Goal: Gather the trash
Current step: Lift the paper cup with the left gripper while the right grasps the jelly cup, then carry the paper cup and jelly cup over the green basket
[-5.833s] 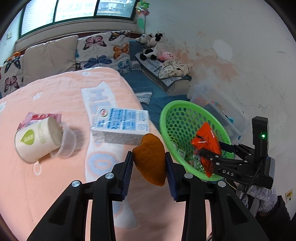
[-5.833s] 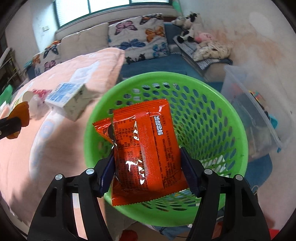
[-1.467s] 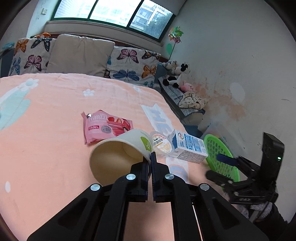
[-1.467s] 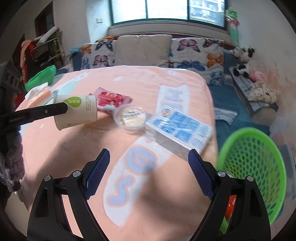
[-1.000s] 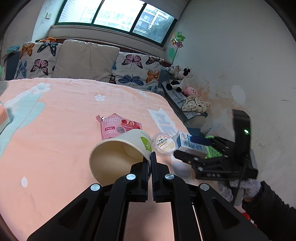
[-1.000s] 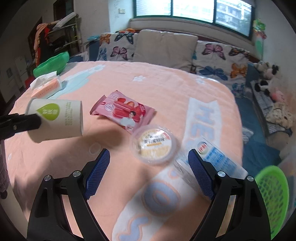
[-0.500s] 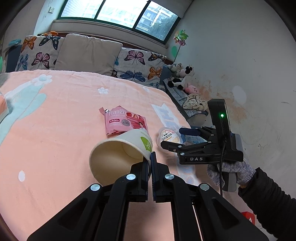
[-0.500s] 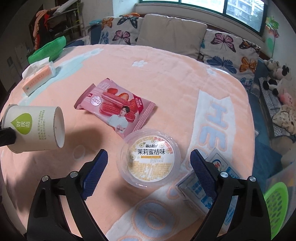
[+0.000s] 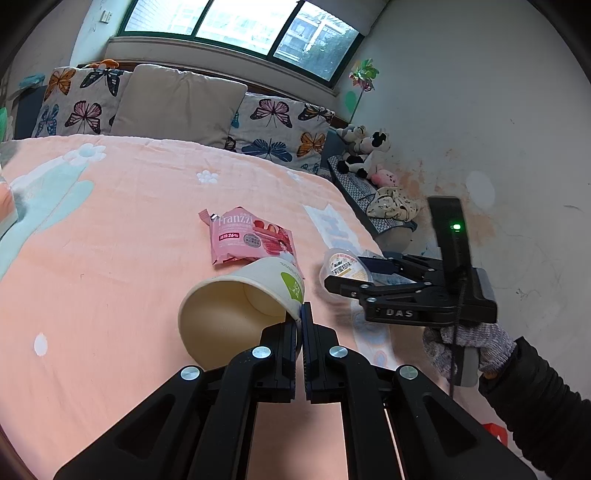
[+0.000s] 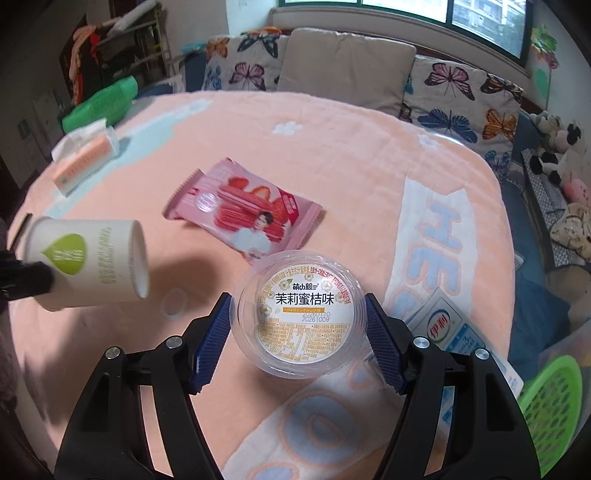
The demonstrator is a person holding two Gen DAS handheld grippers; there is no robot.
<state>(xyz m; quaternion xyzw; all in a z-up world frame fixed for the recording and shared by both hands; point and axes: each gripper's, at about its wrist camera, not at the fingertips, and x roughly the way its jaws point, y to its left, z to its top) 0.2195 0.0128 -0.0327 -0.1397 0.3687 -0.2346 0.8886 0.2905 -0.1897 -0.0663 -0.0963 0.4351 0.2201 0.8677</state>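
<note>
Peach blanket (image 10: 332,155), butterfly cushions (image 9: 85,107), window (image 9: 240,26)

We cannot tell from either view whether the right gripper's pads (image 10: 384,350) press the clear jelly cup (image 10: 299,314) or stand just off its rim. The milk carton (image 10: 448,325) is partly hidden behind the right finger. The green basket (image 10: 550,402) is cut off at the frame's edge, its contents unreadable, and the paper cup (image 10: 86,258) is motion-blurred.

One paper cup (image 9: 240,306), one jelly cup (image 10: 301,314), one pink wrapper (image 10: 243,212), one milk carton (image 10: 454,332), two tools (image 9: 300,332)
</note>
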